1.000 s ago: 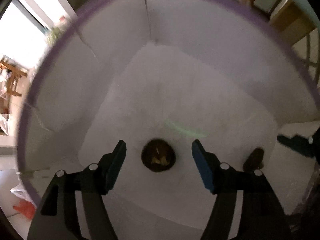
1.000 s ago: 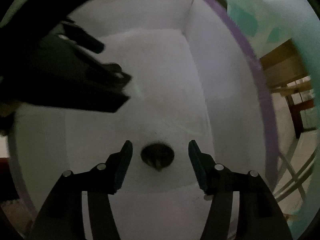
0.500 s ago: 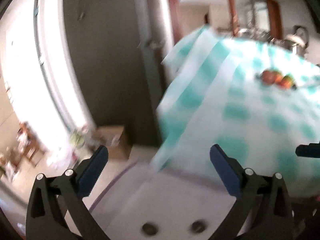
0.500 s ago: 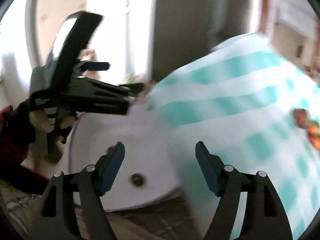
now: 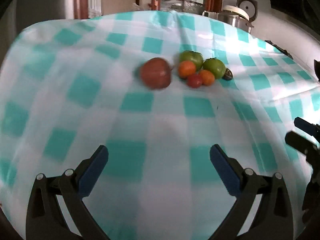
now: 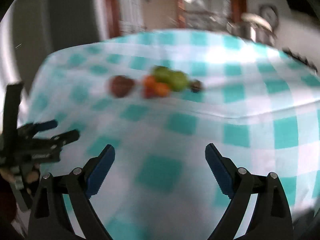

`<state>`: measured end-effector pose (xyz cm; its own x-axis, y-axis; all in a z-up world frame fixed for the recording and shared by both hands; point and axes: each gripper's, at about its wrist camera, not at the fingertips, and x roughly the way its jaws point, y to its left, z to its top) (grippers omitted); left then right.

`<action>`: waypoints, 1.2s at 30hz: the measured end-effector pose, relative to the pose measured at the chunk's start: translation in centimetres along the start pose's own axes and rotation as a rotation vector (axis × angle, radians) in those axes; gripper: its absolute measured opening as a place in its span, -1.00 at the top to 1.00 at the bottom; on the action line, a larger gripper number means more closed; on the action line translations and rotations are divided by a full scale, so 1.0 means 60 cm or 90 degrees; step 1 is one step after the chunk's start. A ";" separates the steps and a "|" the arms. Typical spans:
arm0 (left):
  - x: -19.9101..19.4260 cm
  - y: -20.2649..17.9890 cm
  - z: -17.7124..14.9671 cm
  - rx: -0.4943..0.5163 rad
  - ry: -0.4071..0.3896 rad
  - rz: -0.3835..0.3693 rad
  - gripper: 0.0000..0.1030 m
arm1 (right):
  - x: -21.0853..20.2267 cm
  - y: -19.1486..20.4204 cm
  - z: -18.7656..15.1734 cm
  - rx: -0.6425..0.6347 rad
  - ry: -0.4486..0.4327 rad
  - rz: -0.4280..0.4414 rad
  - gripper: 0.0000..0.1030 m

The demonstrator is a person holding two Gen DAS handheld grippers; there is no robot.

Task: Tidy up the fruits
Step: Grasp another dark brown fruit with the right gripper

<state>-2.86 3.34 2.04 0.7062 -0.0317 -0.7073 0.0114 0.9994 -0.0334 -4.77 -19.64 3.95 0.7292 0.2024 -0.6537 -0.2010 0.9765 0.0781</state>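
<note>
Left gripper (image 5: 159, 167) fingers spread wide, holding nothing, above checked tablecloth (image 5: 140, 120). Right gripper (image 6: 160, 161) same: wide apart, nothing held. Fruit pile (image 5: 197, 69) mid-table, well ahead of both; red apple (image 5: 156, 73) just beside it.

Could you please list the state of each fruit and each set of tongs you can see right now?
Left tongs: open, empty, above the cloth.
Right tongs: open, empty.
Red apple: resting on the checked tablecloth, left of the cluster.
Green tomatoes: at the back of the cluster.
Orange tomatoes: in front of the green ones.
Small red tomato: at the front.
Dark small fruit: at the cluster's right end.
</note>
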 end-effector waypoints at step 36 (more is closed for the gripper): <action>0.067 0.032 0.040 -0.156 0.022 -0.104 -0.97 | 0.161 -0.034 0.038 -0.024 0.094 0.100 0.30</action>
<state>1.73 5.18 0.82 0.6848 -0.1967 -0.7017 -0.0507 0.9477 -0.3151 4.16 -19.51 -0.81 0.5835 0.3367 -0.7391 -0.3310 0.9296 0.1622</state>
